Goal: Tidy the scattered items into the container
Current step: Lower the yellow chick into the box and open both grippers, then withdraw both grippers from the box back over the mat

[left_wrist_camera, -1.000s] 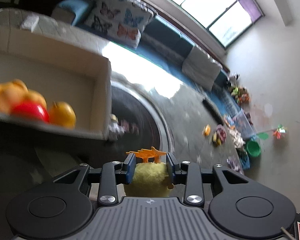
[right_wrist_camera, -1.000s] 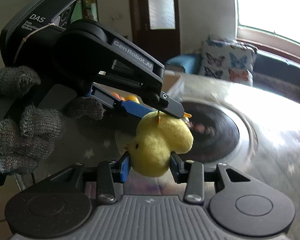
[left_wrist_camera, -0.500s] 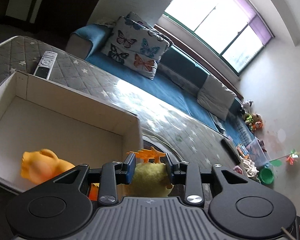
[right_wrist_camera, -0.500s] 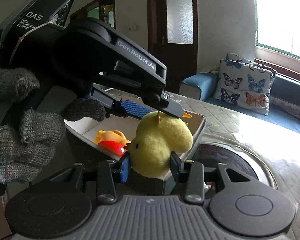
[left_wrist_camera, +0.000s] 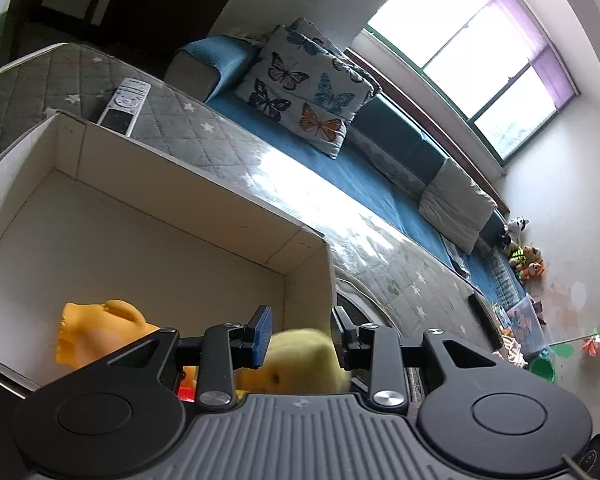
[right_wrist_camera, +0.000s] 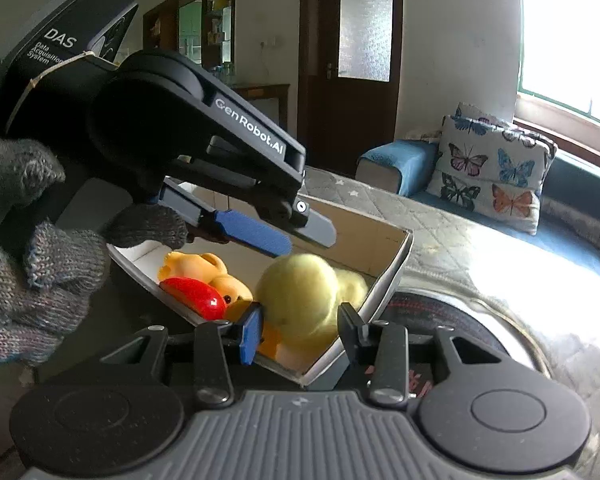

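Yellow plush chick (right_wrist_camera: 300, 300) over the box (right_wrist_camera: 392, 268).
Left tool (right_wrist_camera: 288, 236) gapes apart above it; right tool (right_wrist_camera: 298, 330) flanks the blurred chick, contact unclear.

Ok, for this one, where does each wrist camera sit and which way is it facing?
Left wrist: sits on the left gripper, looking down along its fingers into the white box, with the sofa and window beyond; only its own fingers show.
Right wrist: sits on the right gripper, facing the box's corner from the side; a gloved hand and the left gripper show above the box.
Shared: the box, the yellow plush, the orange toy, the butterfly cushion.
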Tool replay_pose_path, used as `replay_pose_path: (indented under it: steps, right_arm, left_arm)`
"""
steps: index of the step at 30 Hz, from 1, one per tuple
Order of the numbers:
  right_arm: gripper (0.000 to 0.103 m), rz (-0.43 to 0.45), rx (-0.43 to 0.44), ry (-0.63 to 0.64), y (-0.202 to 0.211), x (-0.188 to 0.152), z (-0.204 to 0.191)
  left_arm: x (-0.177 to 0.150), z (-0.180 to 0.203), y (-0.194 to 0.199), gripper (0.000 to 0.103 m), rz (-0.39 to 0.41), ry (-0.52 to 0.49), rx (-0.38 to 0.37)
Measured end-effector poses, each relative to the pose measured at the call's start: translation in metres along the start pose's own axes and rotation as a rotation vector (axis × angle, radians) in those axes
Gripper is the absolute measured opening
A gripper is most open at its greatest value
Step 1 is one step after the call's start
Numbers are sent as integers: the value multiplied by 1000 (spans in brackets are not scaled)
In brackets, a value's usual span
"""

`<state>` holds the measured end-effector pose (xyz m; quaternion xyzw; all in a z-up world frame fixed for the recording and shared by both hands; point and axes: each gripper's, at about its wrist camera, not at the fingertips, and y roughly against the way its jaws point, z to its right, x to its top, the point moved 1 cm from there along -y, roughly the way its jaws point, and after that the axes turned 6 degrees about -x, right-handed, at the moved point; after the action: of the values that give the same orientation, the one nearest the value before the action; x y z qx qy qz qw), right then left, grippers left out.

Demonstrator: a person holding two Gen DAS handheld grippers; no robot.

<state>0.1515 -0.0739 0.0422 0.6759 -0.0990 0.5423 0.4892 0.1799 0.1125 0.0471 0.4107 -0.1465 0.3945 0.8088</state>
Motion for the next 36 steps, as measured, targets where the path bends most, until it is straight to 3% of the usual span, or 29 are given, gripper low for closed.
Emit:
replay_pose_path:
  steps: [28,36]
  right_arm:
    - [49,28,-62,-61,57,-26,5]
    - [49,-18,-105,-84,56,-39,24]
  left_arm:
    - [-39,29,26,34,-17,-85,-4]
    - [-59,40,30,34,-41,-103,-20]
